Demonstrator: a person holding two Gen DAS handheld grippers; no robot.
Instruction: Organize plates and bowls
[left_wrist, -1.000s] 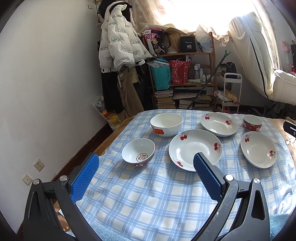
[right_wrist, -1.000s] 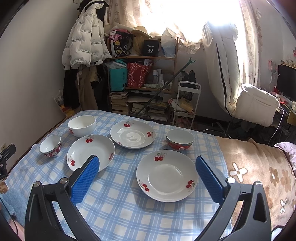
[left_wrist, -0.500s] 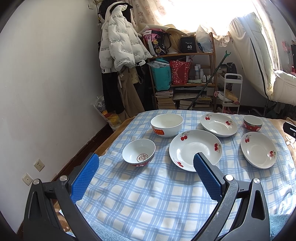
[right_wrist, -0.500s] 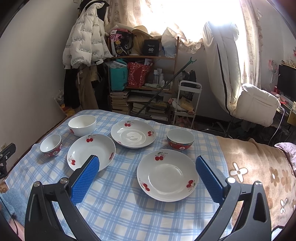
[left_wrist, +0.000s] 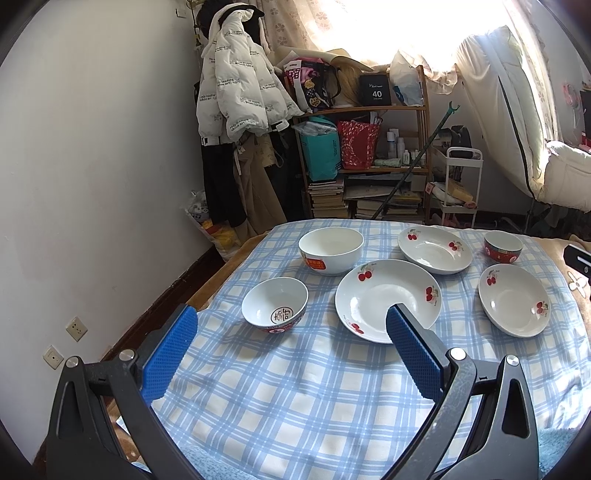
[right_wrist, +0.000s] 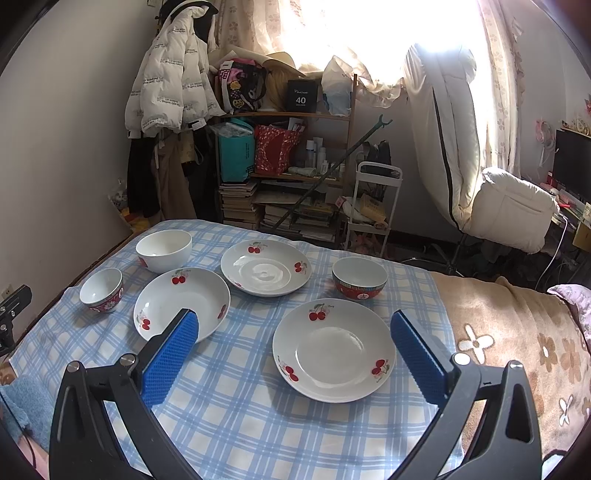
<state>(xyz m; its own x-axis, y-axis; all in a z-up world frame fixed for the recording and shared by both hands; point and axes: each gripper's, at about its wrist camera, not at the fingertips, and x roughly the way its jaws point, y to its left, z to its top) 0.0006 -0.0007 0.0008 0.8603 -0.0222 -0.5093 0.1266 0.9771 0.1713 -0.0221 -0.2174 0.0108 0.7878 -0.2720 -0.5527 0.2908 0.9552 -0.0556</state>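
Note:
Three white cherry-print plates lie on the blue checked cloth: a middle plate (left_wrist: 384, 295) (right_wrist: 177, 299), a far plate (left_wrist: 434, 249) (right_wrist: 266, 267) and a right plate (left_wrist: 515, 299) (right_wrist: 334, 349). A large white bowl (left_wrist: 330, 249) (right_wrist: 164, 249) stands at the far left. A small red-patterned bowl (left_wrist: 275, 304) (right_wrist: 101, 290) sits near the left edge, and a red bowl (left_wrist: 503, 246) (right_wrist: 360, 277) at the far right. My left gripper (left_wrist: 291, 325) hovers open in front of the small bowl and middle plate. My right gripper (right_wrist: 295, 328) hovers open just in front of the right plate. Both are empty.
The cloth (right_wrist: 240, 406) covers a soft surface with a brown flowered blanket (right_wrist: 517, 332) on its right. A white wall (left_wrist: 92, 184) runs along the left. Behind stand a cluttered shelf (right_wrist: 291, 166), hanging coats (left_wrist: 236, 96) and a white cart (right_wrist: 373, 206).
Both grippers have eased slightly toward the dishes; the plates and bowls sit a touch lower and closer in view. Nothing was taken hold of.

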